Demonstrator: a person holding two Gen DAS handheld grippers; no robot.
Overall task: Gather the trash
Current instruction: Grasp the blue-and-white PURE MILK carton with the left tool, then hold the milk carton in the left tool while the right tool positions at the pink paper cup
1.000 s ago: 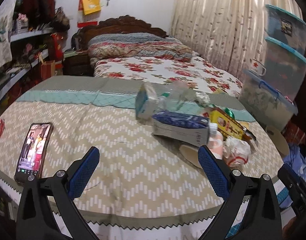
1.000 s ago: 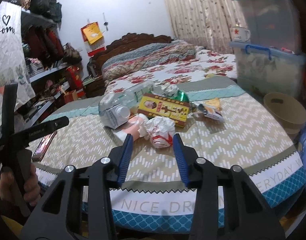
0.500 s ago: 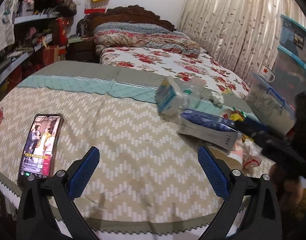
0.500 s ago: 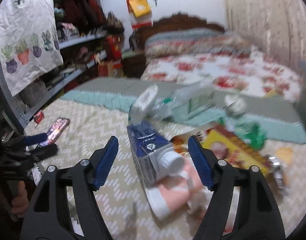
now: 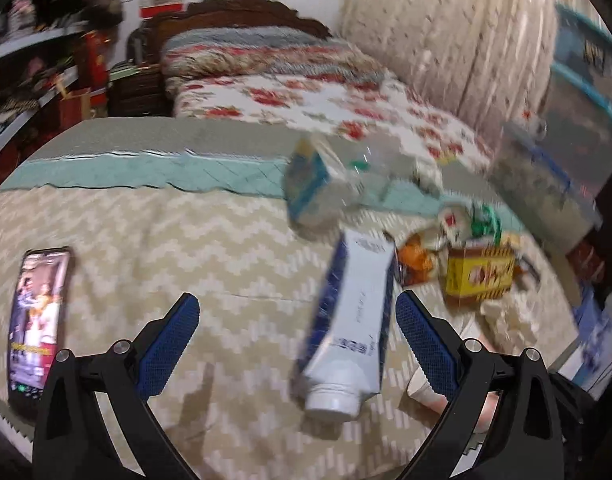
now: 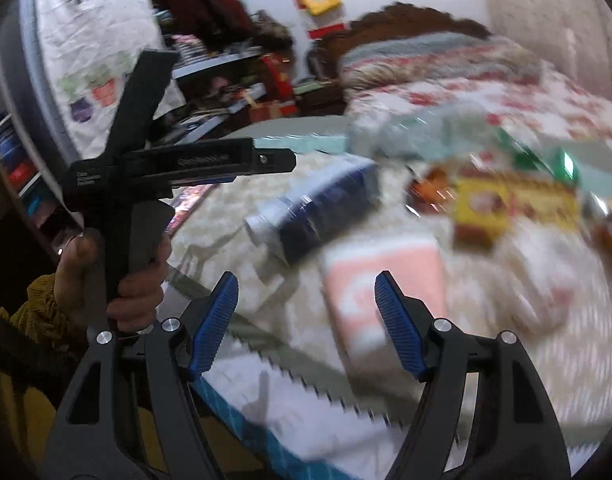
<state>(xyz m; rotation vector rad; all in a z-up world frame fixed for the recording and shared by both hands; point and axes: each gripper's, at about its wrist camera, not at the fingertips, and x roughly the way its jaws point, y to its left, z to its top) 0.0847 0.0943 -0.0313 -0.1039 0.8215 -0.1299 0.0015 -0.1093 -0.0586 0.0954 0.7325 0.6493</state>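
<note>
**Two tongs, one crowded heap: watch for a knock or a clash**

Your left tongs are spread wide with nothing between the pads; the blue-and-white carton lies on the bed cover ahead of them, cap end toward you, nearer the right-hand pad. Your right tongs have just been opening and stand spread and empty, with the pink paper cup lying on its side just beyond them.

The trash sits close together: the carton, the cup, the yellow box and the clear bottle behind. Come in off-centre on the carton and the right-hand pad will likely shove it into the cup rather than straddle it. The cup looks light and round, so a glancing touch could roll it off the edge near you. Both tongs are aimed at neighbouring items, so they may collide. The phone lies well to the left, and is not trash.
</note>
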